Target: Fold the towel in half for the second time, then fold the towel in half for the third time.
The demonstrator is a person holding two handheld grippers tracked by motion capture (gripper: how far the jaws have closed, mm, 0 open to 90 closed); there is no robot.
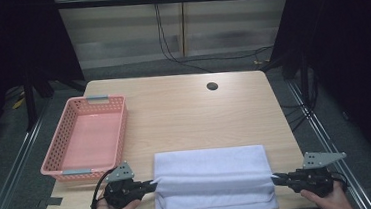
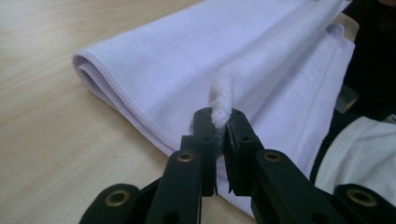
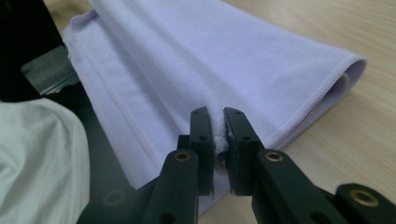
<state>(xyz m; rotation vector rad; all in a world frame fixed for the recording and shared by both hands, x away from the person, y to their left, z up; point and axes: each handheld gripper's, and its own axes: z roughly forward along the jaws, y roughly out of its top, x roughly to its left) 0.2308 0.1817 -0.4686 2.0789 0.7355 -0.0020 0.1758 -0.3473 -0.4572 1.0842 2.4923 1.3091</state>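
Towel's [image 1: 212, 180] near hem past table edge

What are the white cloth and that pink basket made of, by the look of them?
The cloth looks like soft, matt terry or microfibre: a fuzzy nap, a stitched hem, and it bunches where each tool pinches it. The basket looks like moulded plastic, smooth with a slight sheen, its walls an even lattice of holes.

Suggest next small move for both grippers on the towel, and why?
Probably lift both ends together and carry the fold forward: the left gripper and right gripper are each shut on a pinched edge of the towel, which is already partly folded.
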